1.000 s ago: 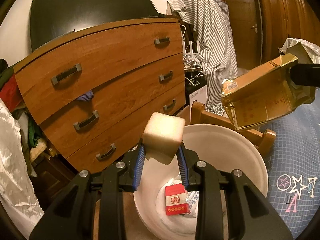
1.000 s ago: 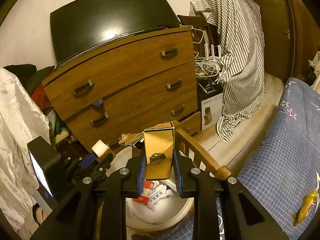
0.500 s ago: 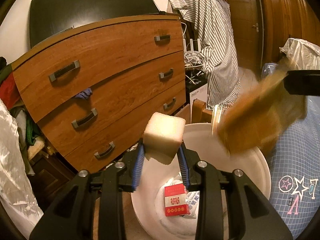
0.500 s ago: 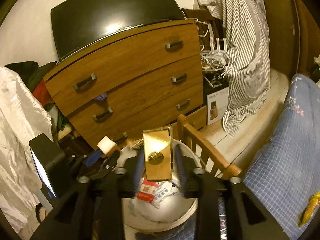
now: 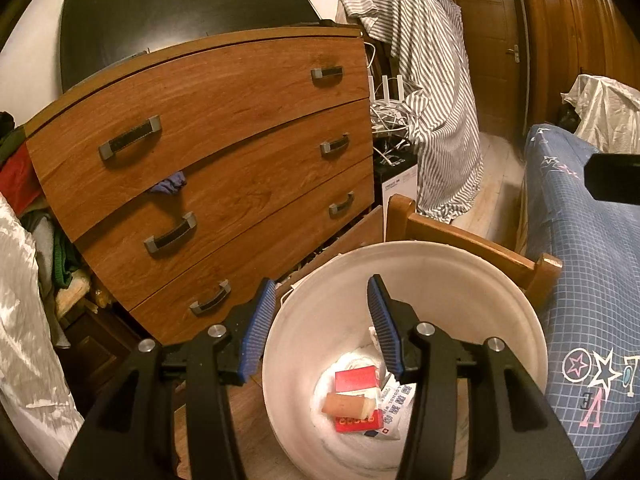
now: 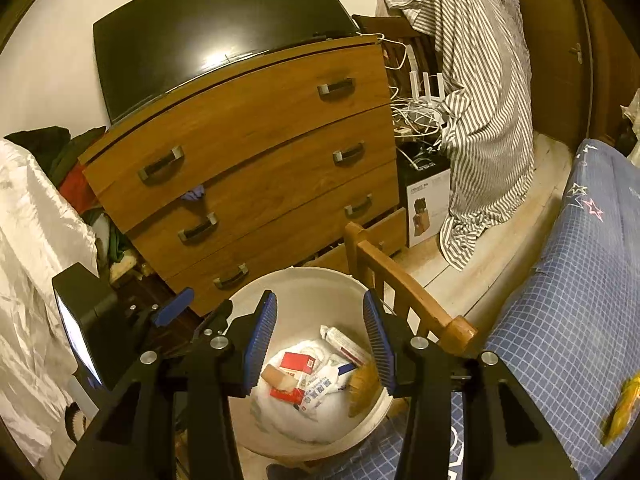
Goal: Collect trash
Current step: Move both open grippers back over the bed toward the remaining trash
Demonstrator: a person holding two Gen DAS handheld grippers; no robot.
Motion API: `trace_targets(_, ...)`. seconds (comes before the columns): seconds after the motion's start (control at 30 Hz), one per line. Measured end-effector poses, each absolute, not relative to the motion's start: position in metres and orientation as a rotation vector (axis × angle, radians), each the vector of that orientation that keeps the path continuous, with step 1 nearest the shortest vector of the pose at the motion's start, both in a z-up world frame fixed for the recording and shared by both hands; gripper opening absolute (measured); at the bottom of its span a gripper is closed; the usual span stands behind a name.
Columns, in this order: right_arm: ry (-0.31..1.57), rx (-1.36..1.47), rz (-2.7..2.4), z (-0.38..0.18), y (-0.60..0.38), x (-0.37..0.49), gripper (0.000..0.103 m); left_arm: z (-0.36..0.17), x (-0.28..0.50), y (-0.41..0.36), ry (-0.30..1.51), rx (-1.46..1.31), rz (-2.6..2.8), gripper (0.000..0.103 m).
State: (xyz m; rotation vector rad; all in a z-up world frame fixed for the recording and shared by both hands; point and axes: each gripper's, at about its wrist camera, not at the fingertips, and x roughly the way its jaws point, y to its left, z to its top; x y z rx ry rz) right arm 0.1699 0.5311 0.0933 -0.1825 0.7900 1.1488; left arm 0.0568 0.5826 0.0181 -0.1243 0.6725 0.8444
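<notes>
A white bin (image 5: 460,276) (image 6: 304,280) stands on the floor below both grippers. In it lie a foam block (image 5: 350,404) (image 6: 278,377), a red packet (image 5: 354,378) (image 6: 296,362), white wrappers and a cardboard box (image 6: 362,386) against the right wall. My left gripper (image 5: 322,324) is open and empty over the bin's left rim. My right gripper (image 6: 320,332) is open and empty above the bin. The left gripper also shows in the right wrist view (image 6: 176,308).
A wooden chest of drawers (image 5: 224,160) stands just behind the bin, with a TV (image 6: 216,36) on top. A wooden chair rail (image 6: 400,280) runs beside the bin. A blue checked bed cover (image 5: 592,280) lies at right; a yellow scrap (image 6: 622,404) lies on it.
Both grippers have opened. The foam block dropped from the left gripper into the bin, and the cardboard box dropped from the right gripper into the bin.
</notes>
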Motion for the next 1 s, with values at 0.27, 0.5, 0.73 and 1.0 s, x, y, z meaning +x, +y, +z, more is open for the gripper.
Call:
trace_targets(0.27,0.76,-0.149,1.131,0.096,0.506,0.171,0.047,0.019,0.054,0.575,0.669,-0.127,0.856,0.047)
trace_targets(0.5,0.606,-0.125,1.045,0.098,0.446,0.16,0.06,0.018,0.054,0.546,0.645,-0.138,0.842,0.055)
trace_targets(0.73,0.556,-0.066,0.953,0.089,0.362,0.177,0.065,0.014,0.067,0.485,0.637,-0.134,0.748,0.063)
trace_targets(1.0,0.633,0.076,0.753,0.052,0.208,0.228,0.069,-0.008,0.097,0.393,0.686,-0.105,0.566,0.068)
